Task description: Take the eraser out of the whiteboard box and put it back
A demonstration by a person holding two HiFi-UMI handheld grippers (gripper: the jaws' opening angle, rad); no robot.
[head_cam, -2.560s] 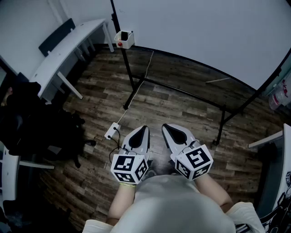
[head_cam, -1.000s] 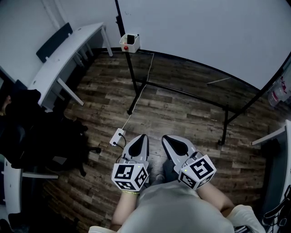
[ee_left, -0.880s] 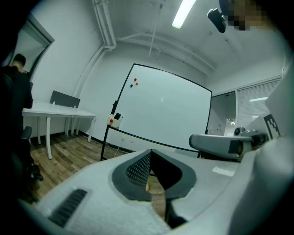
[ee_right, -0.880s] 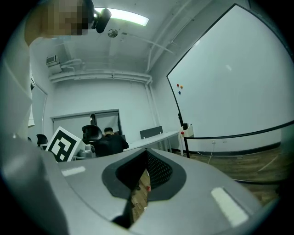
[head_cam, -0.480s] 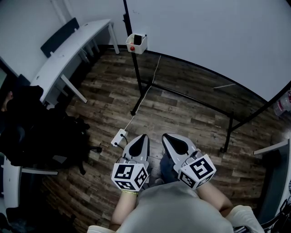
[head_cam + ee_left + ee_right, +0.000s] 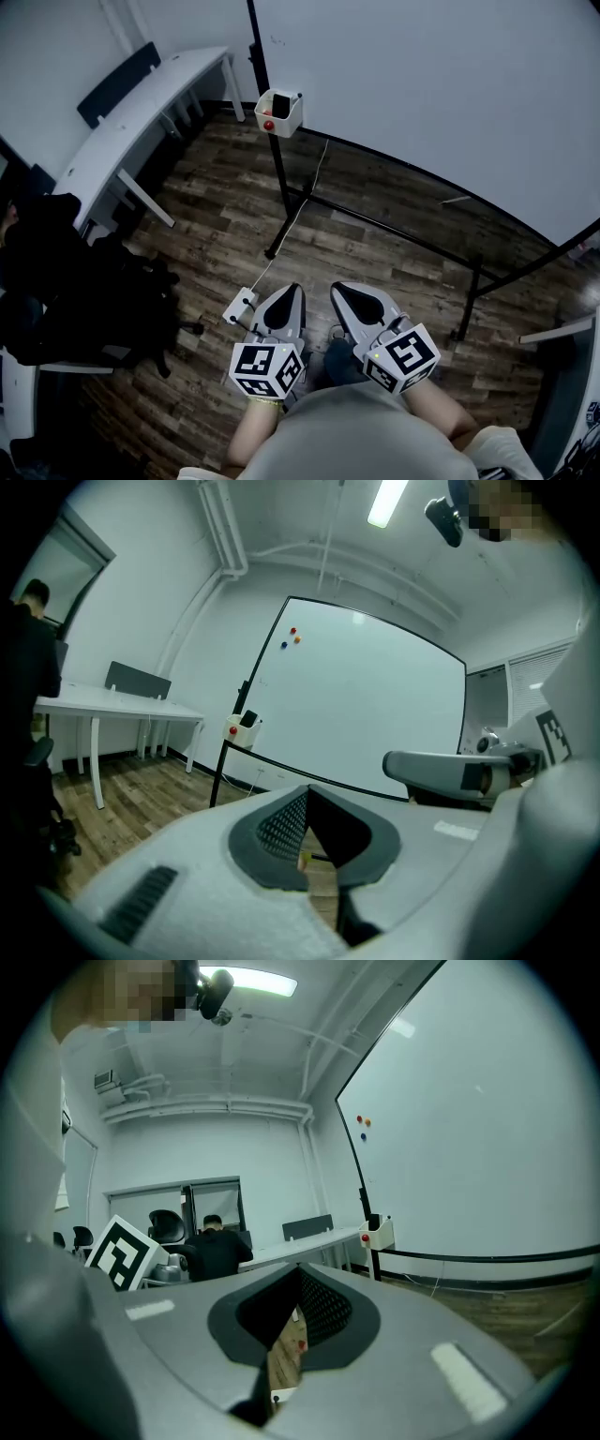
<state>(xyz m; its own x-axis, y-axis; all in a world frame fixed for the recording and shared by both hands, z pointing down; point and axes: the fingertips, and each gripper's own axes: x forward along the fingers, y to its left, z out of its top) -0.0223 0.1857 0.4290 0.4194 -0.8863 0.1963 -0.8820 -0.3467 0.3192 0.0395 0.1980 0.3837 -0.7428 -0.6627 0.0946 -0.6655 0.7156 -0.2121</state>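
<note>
The white whiteboard box (image 6: 279,112) hangs on the left post of the whiteboard stand, far ahead of both grippers. A dark eraser (image 6: 283,103) stands upright inside it, and a red dot (image 6: 269,125) marks its front. The box also shows small in the left gripper view (image 6: 242,728) and in the right gripper view (image 6: 381,1233). My left gripper (image 6: 286,298) and right gripper (image 6: 345,292) are held side by side close to my body, pointing roughly level towards the board. Both are shut with nothing between the jaws (image 6: 306,790) (image 6: 298,1271).
The whiteboard (image 6: 441,103) stands on a black frame whose legs (image 6: 375,225) cross the wooden floor. A power strip (image 6: 240,305) with its cable lies just left of my left gripper. A white desk (image 6: 141,112) and dark bags (image 6: 84,291) are at the left. A person in dark clothes (image 6: 214,1251) sits by the desk.
Both grippers have moved forward together towards the whiteboard, still shut. The box and the stand's post now sit lower and larger in the head view.
</note>
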